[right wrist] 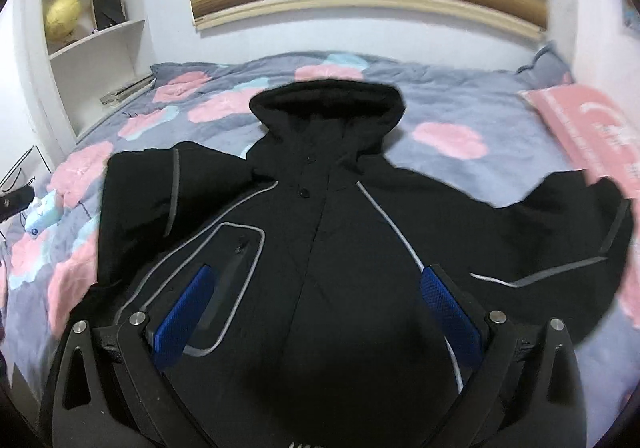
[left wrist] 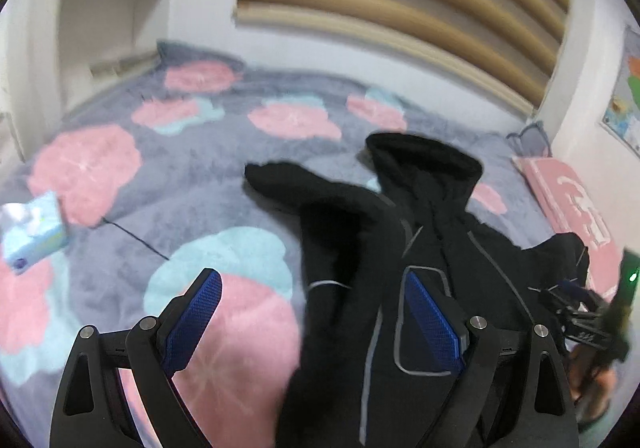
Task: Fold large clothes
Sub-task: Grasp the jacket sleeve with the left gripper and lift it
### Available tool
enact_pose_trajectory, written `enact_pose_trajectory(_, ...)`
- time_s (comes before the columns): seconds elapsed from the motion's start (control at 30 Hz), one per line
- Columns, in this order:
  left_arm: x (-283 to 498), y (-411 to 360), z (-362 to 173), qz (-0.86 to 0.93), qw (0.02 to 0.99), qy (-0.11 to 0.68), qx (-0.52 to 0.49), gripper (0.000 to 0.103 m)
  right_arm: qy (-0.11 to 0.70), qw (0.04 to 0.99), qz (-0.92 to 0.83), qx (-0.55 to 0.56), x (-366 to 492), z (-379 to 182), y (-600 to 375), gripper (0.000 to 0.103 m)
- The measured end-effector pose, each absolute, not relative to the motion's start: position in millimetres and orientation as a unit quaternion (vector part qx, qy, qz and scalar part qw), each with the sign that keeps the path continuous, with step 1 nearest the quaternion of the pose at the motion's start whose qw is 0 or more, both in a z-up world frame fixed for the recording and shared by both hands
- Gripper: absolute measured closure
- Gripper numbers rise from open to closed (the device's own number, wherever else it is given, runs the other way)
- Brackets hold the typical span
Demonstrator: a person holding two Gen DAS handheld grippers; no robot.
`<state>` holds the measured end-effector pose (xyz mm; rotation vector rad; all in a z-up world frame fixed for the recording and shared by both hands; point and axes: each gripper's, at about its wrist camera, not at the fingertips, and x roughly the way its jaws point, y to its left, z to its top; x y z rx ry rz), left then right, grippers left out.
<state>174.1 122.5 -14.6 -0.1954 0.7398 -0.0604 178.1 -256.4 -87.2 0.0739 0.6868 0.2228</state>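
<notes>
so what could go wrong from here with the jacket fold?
1. The left sleeve is already bunched over the black jacket; folding on may trap creases.
2. Both the left gripper and right gripper are open, holding nothing; a one-layer pinch could drag it.
3. The tissue pack could get swept.
</notes>
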Motion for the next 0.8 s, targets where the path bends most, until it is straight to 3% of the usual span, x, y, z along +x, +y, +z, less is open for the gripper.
enact_pose_trajectory(0.2, 262.6, 165.9, -54.8, -0.044, 0.907, 0.370, -0.195, 0.010, 0.397, 0.909, 0.116, 0.050, 226.7, -165.0, -252.0, 0.020)
enact_pose_trajectory(0.57, 385.0, 173.7, -125.0, -0.102, 0.827, 0.412, -0.369, 0.011, 0.388, 0.914, 0.113, 0.043, 227.9, -192.4, -247.3, 0.016)
enact_pose_trajectory(0.6, 392.6, 170.6, -129.1, -0.095, 0.825, 0.419, -0.367, 0.017, 0.388, 0.914, 0.113, 0.043, 227.8, -193.5, -247.7, 0.016)
enact_pose_trajectory(0.63, 396.6, 169.1, -131.2, -0.092, 0.824, 0.423, -0.365, 0.041, 0.388, 0.914, 0.113, 0.043, 228.5, -194.0, -247.3, 0.015)
enact_pose_trajectory(0.73, 404.2, 162.4, -131.1, -0.082, 0.830, 0.436, -0.337, 0.082, 0.388, 0.914, 0.113, 0.043, 226.4, -193.3, -247.5, 0.015)
enact_pose_trajectory(0.8, 397.8, 164.9, -117.4, -0.078, 0.850, 0.417, -0.312, 0.090, 0.388, 0.913, 0.114, 0.043, 227.3, -193.6, -247.2, 0.014)
